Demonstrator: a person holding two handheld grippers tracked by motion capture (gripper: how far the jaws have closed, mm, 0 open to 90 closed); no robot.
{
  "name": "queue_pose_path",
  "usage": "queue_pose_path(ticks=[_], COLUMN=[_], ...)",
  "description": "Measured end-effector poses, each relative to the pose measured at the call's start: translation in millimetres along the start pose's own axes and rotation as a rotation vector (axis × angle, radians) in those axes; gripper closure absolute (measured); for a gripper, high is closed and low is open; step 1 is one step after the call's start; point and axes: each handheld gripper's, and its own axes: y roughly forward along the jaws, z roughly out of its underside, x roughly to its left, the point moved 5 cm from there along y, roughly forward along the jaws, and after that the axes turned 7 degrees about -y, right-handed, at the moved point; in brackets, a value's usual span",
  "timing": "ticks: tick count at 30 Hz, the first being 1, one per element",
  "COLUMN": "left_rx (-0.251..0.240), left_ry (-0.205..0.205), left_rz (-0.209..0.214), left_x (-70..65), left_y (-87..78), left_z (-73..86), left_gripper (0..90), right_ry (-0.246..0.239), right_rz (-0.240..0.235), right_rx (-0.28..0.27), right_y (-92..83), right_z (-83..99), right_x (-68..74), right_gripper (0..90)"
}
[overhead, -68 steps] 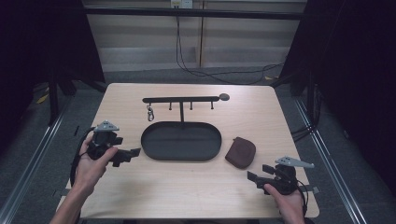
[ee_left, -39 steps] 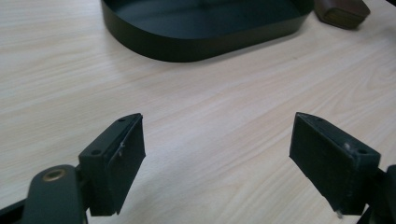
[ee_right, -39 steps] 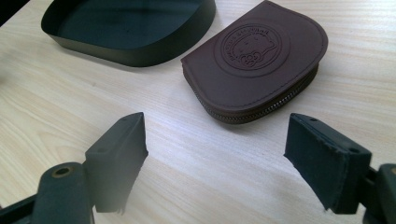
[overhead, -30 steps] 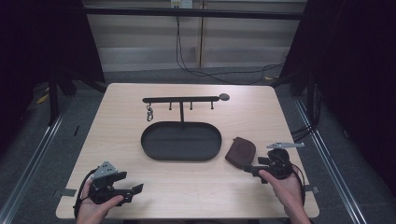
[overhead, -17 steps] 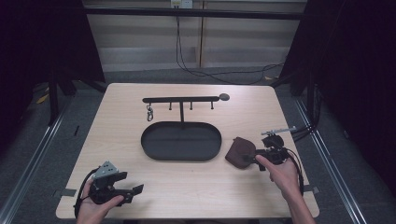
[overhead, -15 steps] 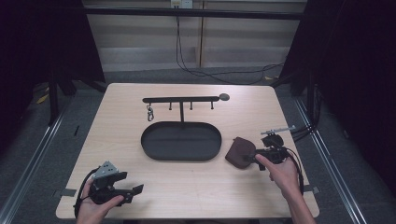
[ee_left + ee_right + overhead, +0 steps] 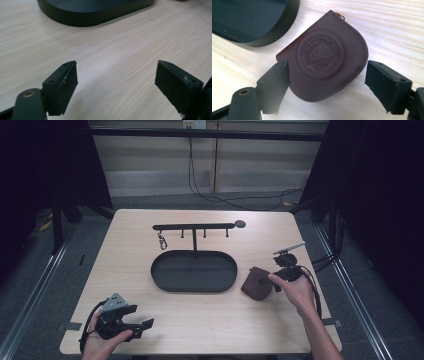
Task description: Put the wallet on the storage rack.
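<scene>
from the high view: pale wood-grain table (image 7: 310, 235), with a matte black oval tray (image 7: 194, 271) in the middle and a thin black rack with small hooks (image 7: 194, 227) behind it, a metal clip (image 7: 162, 240) dangling off the left end. my left gripper (image 7: 131, 326) sits at the near left corner, jaws spread over bare wood. my right gripper (image 7: 274, 281) is up against the brown leather pouch (image 7: 256, 283), which lies just right of the tray. a second ago that right hand was nearer the table's front edge, apart from the pouch; the left hasn't budged.

left gripper view: my two black blocky pads (image 7: 65, 83) are wide apart, nothing between them but grain, the tray's rounded wall (image 7: 95, 20) up ahead.

right gripper view: here's what the overhead can't give you. the pouch (image 7: 324, 56) is smooth dark brown, rounded like a horseshoe, stitched along the edge, with a round embossed cartoon-face stamp. my jaws stand open on either side of it, left pad (image 7: 277, 80) at its edge, not clamped. the tray's corner (image 7: 262, 27) is just beside it.
</scene>
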Motion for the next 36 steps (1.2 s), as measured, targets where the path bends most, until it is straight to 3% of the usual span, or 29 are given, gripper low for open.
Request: queue_pose_path(ticks=[9, 14, 16, 20, 23, 31, 33, 34, 36], left_rx=[0.001, 0.008, 0.006, 0.010, 0.011, 0.014, 0.014, 0.015, 0.016], left_ry=[0.000, -0.003, -0.008, -0.005, -0.007, -0.009, -0.009, -0.007, -0.008], left_rz=[-0.002, 0.007, 0.007, 0.008, 0.004, 0.010, 0.009, 0.012, 0.014], left_x=[0.8, 0.7, 1.2, 1.6, 2.1, 1.4, 1.4, 1.4, 1.1], left_y=[-0.5, 0.8, 1.0, 1.3, 1.7, 2.0, 2.0, 1.7, 2.0], left_z=[0.0, 0.4, 0.6, 0.6, 0.7, 1.0, 1.0, 0.9, 0.9], left_gripper=[18.2, 18.3, 18.3, 18.3, 18.4, 18.9, 18.9, 18.9, 18.9], right_ry=[-0.017, -0.006, -0.011, 0.003, -0.024, -0.033, -0.036, -0.023, -0.018], right_rz=[0.056, 0.035, 0.061, 0.046, 0.061, 0.051, 0.035, -0.006, -0.019], right_rx=[0.070, 0.093, 0.107, 0.119, 0.155, 0.167, 0.170, 0.165, 0.165], right_y=[8.5, 17.8, 22.7, 30.0, 36.8, 42.9, 44.0, 44.5, 44.8], right_z=[-17.0, -21.8, -22.2, -22.1, -20.8, -23.0, -23.4, -23.2, -22.8], right_x=[-3.5, -4.2, -6.5, -9.9, -7.8, -3.7, -4.7, -6.2, -6.9], right_gripper=[18.7, 22.5, 18.5, 17.3, 13.8, 13.6, 15.7, 19.1, 19.3])
